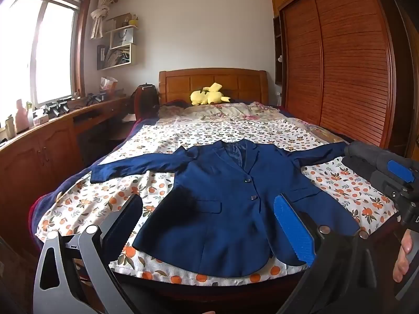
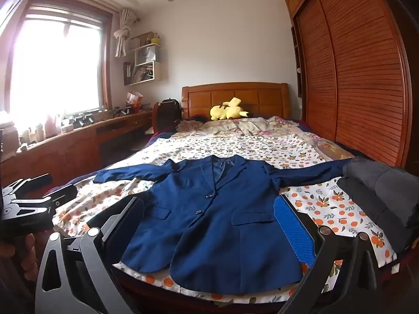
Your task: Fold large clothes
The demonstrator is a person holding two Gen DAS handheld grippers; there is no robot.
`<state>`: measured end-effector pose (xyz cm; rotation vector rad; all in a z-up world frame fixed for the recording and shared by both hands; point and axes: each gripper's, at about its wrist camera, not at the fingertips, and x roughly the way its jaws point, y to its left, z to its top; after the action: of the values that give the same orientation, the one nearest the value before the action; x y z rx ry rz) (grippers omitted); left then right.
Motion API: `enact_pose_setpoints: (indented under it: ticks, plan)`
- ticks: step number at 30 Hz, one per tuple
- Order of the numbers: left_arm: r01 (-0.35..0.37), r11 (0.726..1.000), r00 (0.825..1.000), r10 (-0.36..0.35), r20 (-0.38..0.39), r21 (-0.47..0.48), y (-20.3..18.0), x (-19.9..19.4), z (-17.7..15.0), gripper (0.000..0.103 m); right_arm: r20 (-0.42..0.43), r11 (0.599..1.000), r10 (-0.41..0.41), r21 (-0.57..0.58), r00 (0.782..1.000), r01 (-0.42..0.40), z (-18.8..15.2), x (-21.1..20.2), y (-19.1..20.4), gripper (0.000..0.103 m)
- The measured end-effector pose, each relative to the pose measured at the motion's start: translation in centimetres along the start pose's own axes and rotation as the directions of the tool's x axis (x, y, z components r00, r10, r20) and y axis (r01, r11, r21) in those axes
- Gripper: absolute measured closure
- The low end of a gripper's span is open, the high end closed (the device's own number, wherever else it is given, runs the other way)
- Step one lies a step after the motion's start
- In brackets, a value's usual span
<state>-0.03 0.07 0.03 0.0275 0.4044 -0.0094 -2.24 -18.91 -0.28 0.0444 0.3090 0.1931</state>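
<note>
Navy jacket [image 1: 222, 204] flat on bed [image 1: 340, 180], unfolded; both tools [image 1: 209, 225] [image 2: 209, 227] gape, empty; next, probably grip 9 o'clock sleeve [image 1: 131, 167].

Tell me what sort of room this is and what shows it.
A home bedroom, most likely. A bed with a wooden headboard fills the middle, a louvred wooden wardrobe lines one wall, and a yellow plush toy lies by the headboard. A blue blazer is spread flat on the fruit-print sheet.
</note>
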Motion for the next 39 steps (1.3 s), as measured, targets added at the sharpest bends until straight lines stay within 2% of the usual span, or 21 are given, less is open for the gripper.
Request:
enact_pose_setpoints:
  ticks: [23, 31, 39]
  plan:
    - [-0.005, 1.0, 1.0, 0.005, 0.013, 0.009, -0.1, -0.1, 0.0, 0.002, -0.008, 1.0, -0.001, 0.007, 1.0, 0.001, 0.0, 0.0, 0.1, 0.007]
    - [-0.007, 1.0, 1.0, 0.007, 0.019, 0.011, -0.5, -1.4, 1.4, 0.002, -0.008, 1.0, -0.002, 0.008, 1.0, 0.002, -0.1, 0.0, 0.1, 0.007]
    - [-0.006, 1.0, 1.0, 0.006, 0.025, 0.015, -0.8, -1.7, 1.4, 0.002, -0.008, 1.0, -0.003, 0.01, 1.0, 0.003, -0.1, 0.1, -0.1, 0.007]
